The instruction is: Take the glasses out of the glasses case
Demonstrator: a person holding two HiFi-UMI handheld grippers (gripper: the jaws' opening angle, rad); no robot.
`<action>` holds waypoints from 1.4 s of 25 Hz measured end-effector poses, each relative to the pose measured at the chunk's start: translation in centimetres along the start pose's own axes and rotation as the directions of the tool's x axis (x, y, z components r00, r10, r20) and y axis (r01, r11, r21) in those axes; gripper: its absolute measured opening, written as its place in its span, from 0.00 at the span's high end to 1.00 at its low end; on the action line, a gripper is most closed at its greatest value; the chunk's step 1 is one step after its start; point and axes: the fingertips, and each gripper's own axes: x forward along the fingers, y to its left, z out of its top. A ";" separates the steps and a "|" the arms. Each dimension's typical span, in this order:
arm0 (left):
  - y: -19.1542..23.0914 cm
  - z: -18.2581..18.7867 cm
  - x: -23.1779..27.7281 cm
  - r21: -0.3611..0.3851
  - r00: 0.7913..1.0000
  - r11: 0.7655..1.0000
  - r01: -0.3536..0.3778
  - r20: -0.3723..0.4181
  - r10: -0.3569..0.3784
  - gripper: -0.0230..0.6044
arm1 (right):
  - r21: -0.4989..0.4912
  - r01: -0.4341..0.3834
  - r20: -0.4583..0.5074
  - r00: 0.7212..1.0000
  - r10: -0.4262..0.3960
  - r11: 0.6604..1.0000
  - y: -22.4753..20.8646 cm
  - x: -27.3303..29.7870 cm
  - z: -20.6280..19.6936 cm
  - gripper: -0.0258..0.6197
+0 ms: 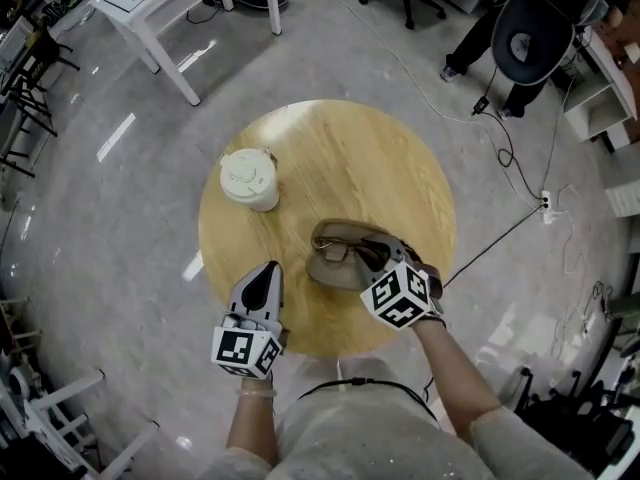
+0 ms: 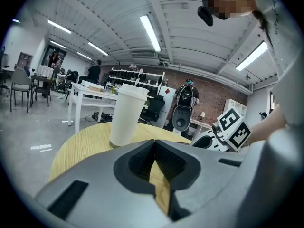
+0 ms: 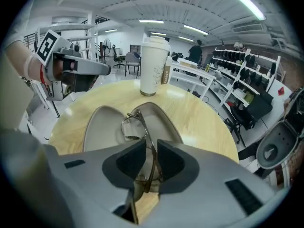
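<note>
1. The right gripper [image 3: 152,145] hangs over the open glasses case [image 3: 100,127]. Its jaws are apart astride the glasses [image 3: 133,127] lying inside, apparently not pinching yet, placed for a lift.
2. The left gripper [image 2: 155,144], jaws together and empty, sits near the case, free to steady it.
3. A lidded cup [image 3: 154,65] stands beyond the case, out of the way.

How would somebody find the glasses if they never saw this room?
Find the round wooden table. On its side nearest the person lies an open beige glasses case, with the right gripper's jaws apart over it. The glasses are the thin dark wire frame in that case, unlike the fat white cup.
</note>
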 end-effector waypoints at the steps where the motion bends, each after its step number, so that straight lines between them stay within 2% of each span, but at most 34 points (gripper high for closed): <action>1: 0.0 0.0 0.0 -0.001 1.000 1.000 0.000 0.000 0.000 0.96 | 0.003 0.002 -0.008 1.000 -0.002 1.000 -0.1 0.1 -0.1 0.84; 9: 0.6 0.1 0.0 -0.017 1.000 1.000 -0.005 -0.005 0.005 0.96 | -0.098 -0.004 -0.052 0.999 -0.001 0.995 0.1 0.8 0.1 0.91; 21: 0.4 0.4 -0.3 -0.014 1.000 1.000 0.000 0.007 0.000 0.96 | -0.113 0.004 0.037 0.999 0.000 0.994 0.5 -0.8 1.2 0.91; 35: -0.5 2.1 -0.7 0.016 0.999 1.000 0.001 0.037 -0.002 0.96 | -0.050 0.016 0.123 0.992 -0.010 0.999 0.3 -3.7 1.9 0.92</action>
